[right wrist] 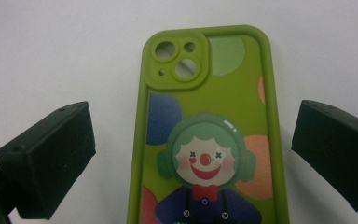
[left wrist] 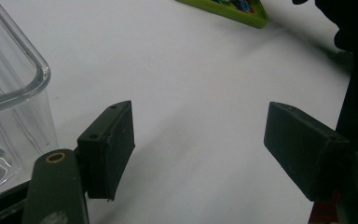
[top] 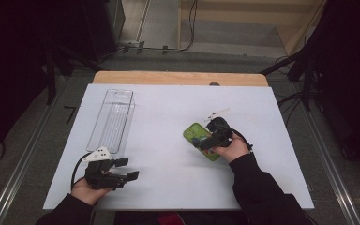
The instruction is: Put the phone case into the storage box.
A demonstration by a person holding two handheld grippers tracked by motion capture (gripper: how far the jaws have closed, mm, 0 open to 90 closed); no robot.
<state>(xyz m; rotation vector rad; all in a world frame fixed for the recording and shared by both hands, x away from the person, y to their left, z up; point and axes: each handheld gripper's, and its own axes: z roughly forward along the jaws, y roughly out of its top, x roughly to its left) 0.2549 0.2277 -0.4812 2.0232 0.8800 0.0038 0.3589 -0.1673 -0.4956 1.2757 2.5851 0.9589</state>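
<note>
Now the right gripper (right wrist: 193,154) hovers wide open astride the green phone case (right wrist: 207,135), gripping nothing; next, lower and close. Left gripper (left wrist: 198,149) waits open, empty.

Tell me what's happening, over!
Right gripper open, fingers either side of green phone case. Left gripper open, empty, beside clear bin. Nothing in the way.

Matt green rubbery phone case (right wrist: 209,140), clear glossy plastic bin (top: 112,119), smooth white table (top: 168,154).
</note>
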